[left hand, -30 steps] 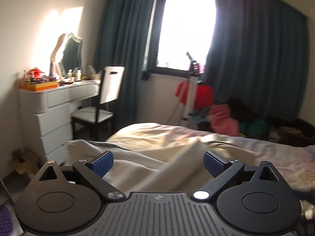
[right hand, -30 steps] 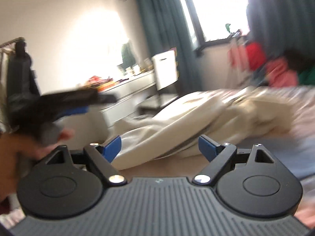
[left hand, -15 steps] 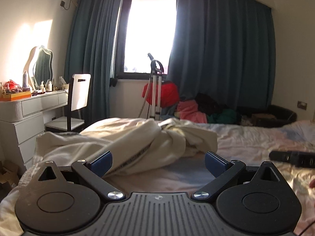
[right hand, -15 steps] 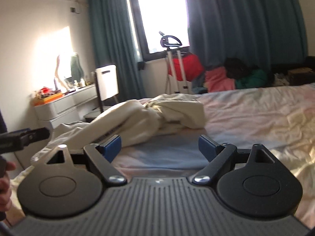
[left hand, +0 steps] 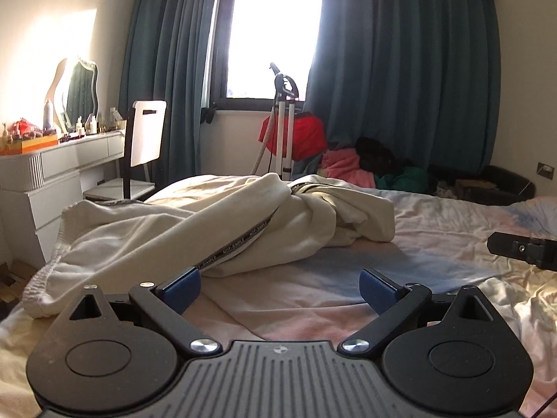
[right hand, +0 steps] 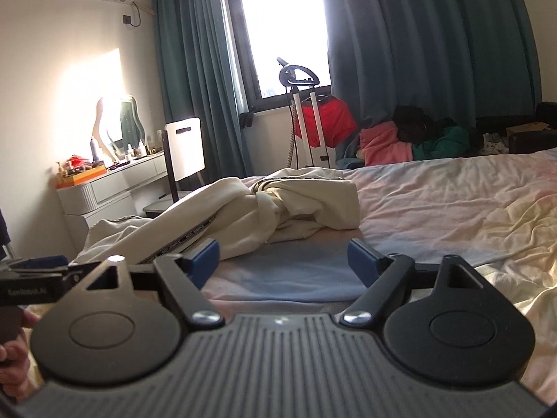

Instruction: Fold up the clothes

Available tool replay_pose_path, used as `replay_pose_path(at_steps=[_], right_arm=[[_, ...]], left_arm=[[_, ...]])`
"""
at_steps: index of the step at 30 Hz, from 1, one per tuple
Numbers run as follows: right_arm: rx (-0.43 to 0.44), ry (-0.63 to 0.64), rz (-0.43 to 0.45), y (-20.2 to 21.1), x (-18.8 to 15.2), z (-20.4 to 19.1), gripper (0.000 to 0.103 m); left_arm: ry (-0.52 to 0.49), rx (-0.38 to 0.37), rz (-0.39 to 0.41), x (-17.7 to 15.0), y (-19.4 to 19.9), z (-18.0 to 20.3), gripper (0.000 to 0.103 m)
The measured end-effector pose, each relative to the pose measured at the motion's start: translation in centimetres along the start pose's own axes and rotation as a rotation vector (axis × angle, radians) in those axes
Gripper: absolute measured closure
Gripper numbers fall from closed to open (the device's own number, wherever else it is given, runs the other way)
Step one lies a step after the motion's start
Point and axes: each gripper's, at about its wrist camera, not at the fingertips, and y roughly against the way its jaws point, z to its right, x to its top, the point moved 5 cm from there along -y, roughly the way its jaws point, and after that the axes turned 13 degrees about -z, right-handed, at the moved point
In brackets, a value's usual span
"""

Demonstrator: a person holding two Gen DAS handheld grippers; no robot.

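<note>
Cream garment (left hand: 216, 230) bunched and twisted on bed (left hand: 435, 244) at eleven o'clock, unfolded. Left gripper (left hand: 280, 287), right gripper (right hand: 283, 259): jaws wide, empty.

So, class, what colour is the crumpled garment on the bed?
Cream garment, clearest in the left wrist view.

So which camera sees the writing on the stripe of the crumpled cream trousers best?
The left wrist view: the crumpled cream trousers lie close, with their lettered stripe facing it. In the right wrist view the stripe is farther, shadowed, unreadable.
</note>
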Motion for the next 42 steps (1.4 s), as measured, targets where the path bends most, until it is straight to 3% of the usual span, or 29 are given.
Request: replay_pose_path(at_steps=[2,3,4,6,7,19,22,26,28,29,30,32,35,38,42], right_arm=[[-0.006,-0.001,-0.002,-0.3,0.0,0.1,0.033],[-0.011,-0.007,-0.005,-0.5,0.1,0.3,0.043],[-0.015,-0.014,-0.008,-0.7,0.1,0.5,0.06],[-0.024,-0.028,-0.013,-1.2,0.1,0.8,0.079],[-0.029,-0.034,-0.016,-1.4,0.1,1.0,0.081],[-0.062,-0.141,-0.111,-8.1,-0.8,5.6,0.08],[-0.061,-0.188,-0.145,-10.6,-1.2,7.2,0.08],[-0.054,-0.23,-0.182,-13.1,-1.9,8.3,0.08],[-0.044,-0.251,-0.193,-13.9,-2.3,8.8,0.08],[-0.037,-0.257,-0.197,-14.3,-2.5,9.0,0.08],[-0.035,-0.263,-0.202,-14.6,-2.7,9.1,0.08],[-0.03,-0.276,-0.218,-15.4,-3.2,9.5,0.08],[-0.021,-0.296,-0.232,-16.1,-3.6,9.9,0.08],[-0.018,-0.299,-0.219,-15.9,-3.6,9.9,0.08],[-0.012,-0.295,-0.205,-15.1,-3.5,9.4,0.08]], left_arm=[[0.005,-0.01,-0.012,0.2,-0.9,0.3,0.005],[0.005,-0.015,-0.019,0.4,-1.4,0.4,0.005],[-0.01,-0.014,-0.032,0.8,-2.5,0.7,0.005],[-0.054,-0.003,-0.059,1.8,-4.6,1.3,0.008],[-0.085,0.01,-0.064,2.4,-5.9,1.6,0.01],[-0.351,0.208,-0.004,13.8,-23.7,3.6,0.019],[-0.355,0.254,-0.009,17.0,-28.1,3.5,0.027],[-0.343,0.247,-0.053,20.5,-33.0,3.6,0.033],[-0.35,0.249,-0.138,21.3,-35.6,3.6,0.045],[-0.357,0.248,-0.179,21.5,-36.7,3.7,0.066],[-0.361,0.251,-0.207,21.5,-37.4,3.7,0.08],[-0.375,0.24,-0.226,21.6,-37.7,3.9,0.095],[-0.427,0.215,-0.18,21.6,-35.4,4.9,0.097],[-0.454,0.173,-0.091,20.9,-29.9,6.1,0.098],[-0.5,0.081,0.019,17.6,-20.3,8.2,0.099]])
